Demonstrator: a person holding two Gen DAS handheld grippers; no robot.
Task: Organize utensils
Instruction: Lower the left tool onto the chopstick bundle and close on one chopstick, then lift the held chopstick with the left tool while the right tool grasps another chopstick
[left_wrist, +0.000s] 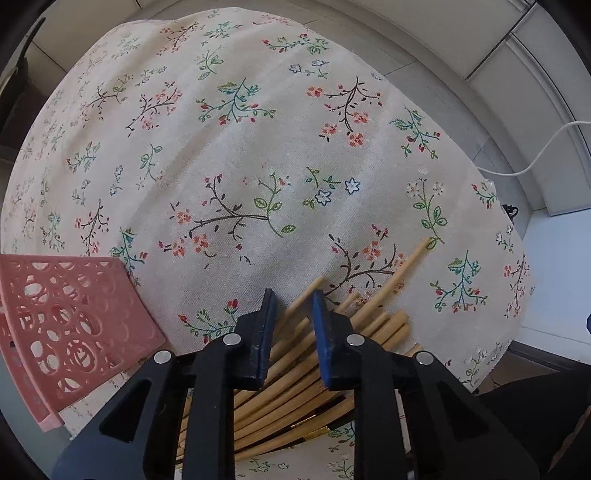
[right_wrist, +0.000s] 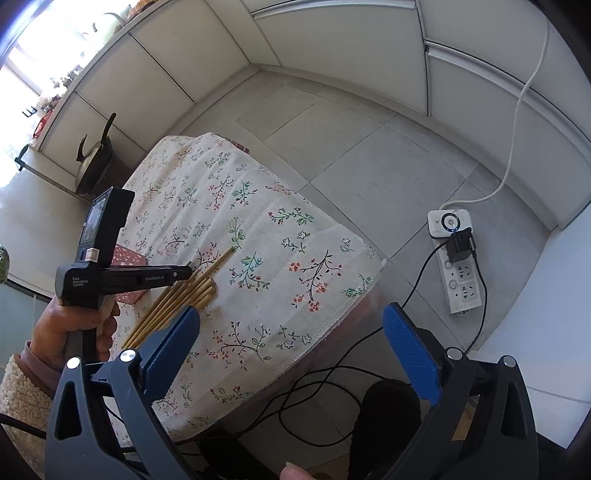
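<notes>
Gripping chopsticks from the pile on the floral cloth

Closing on a bundle, the left gripper (left_wrist: 293, 295) points straight down over the heap of bamboo chopsticks (left_wrist: 332, 354), its blue pads (left_wrist: 267, 332) drawn narrow. One or two sticks pass up through the gap between the jaws; whether the pads already press on them cannot be told from the left wrist view. The right gripper (right_wrist: 291, 332) stands wide open with nothing between its jaws, held off the near-right corner of the table.

All places below are given from the chopstick pile. The pink perforated basket (left_wrist: 66, 332) lies just beside the pile on its left, resting on the floral tablecloth (left_wrist: 240, 147). In the right wrist view the person's hand (right_wrist: 70, 325) holding the left tool sits at the pile's near-left end, and a power strip (right_wrist: 456, 258) lies on the floor well apart to the right.

Done well, the step calls for a grip across the sticks' width near their middle, so that the taken sticks stay level when lifted. The fanned, overlapping sticks are likely to drag their neighbours along; a slow, straight lift should shed them. The basket appears the likely destination.
</notes>
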